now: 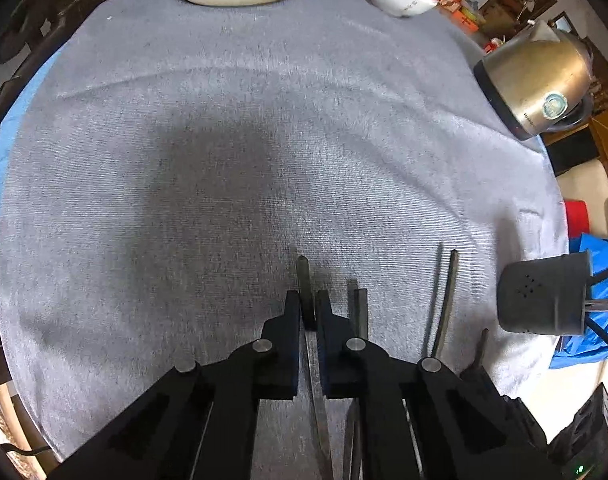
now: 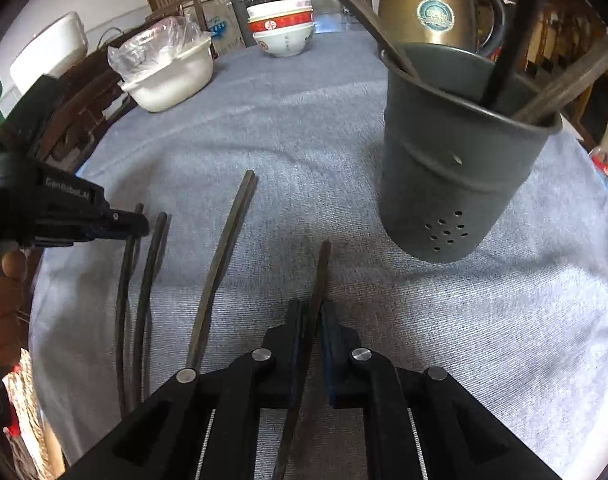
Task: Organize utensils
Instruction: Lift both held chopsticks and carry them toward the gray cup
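Plainly, each claw is clamped on one dark chopstick. The left claw (image 1: 307, 304) points steeply down at the grey cloth (image 1: 244, 140) covering the tabletop, its jaws nearly together on a chopstick (image 1: 304, 276) whose blunt end sticks out just past the fingertips. Just to its right another chopstick (image 1: 359, 312) lies on the cloth, and farther right a further one (image 1: 447, 296) lies with a thin shadow beside it.

The right claw (image 2: 311, 312) has its jaws pinched on its own chopstick (image 2: 319, 276), which runs up between the pads and ends short of the grey utensil holder (image 2: 451, 168). That holder stands upright on the cloth, perforated near its base, with several dark utensils leaning inside. Left of the held stick a loose chopstick (image 2: 224, 264) lies on the cloth, and farther left two more lie side by side, under the tip of the left claw as seen from the right wrist, with a person's hand (image 2: 4, 300) gripping its handle.

Beyond stand a brass-coloured kettle (image 1: 539, 80), stacked red-and-white bowls (image 2: 282, 32) and a white tub (image 2: 172, 80) lined with plastic.
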`<state>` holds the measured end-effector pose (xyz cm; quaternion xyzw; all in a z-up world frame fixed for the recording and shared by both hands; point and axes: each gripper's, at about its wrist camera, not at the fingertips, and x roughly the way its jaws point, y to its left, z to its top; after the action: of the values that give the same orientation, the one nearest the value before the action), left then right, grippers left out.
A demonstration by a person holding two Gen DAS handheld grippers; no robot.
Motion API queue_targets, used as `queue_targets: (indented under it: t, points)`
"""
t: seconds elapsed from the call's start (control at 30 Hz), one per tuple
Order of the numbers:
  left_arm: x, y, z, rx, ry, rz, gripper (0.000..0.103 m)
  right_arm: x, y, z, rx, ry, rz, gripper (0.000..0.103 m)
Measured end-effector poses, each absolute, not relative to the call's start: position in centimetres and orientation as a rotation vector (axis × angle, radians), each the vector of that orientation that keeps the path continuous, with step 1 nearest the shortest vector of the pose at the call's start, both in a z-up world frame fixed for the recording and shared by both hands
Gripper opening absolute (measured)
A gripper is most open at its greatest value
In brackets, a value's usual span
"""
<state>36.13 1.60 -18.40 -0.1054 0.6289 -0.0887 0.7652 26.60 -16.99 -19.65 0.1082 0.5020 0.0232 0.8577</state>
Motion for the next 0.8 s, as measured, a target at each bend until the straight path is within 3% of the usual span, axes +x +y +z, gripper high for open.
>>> queue_targets:
  t: [0.47, 0.6, 0.8]
  points:
    - [29.3, 4.6, -6.2, -0.279, 1.039, -0.232, 0.006, 21.9, -17.4, -11.0, 0.319, 0.727, 0.262, 0.007]
    - [28.9, 5.1, -5.3, -0.278, 1.018, -0.240, 0.006, 22.2, -17.5, -10.9, 0.284, 0.764, 0.226, 0.007]
    - [26.8, 5.3, -4.2, -0.279, 0.977, -0.234, 0.006, 23.2, -18.4, -14.2, 0.343, 0.964, 0.218, 0.011]
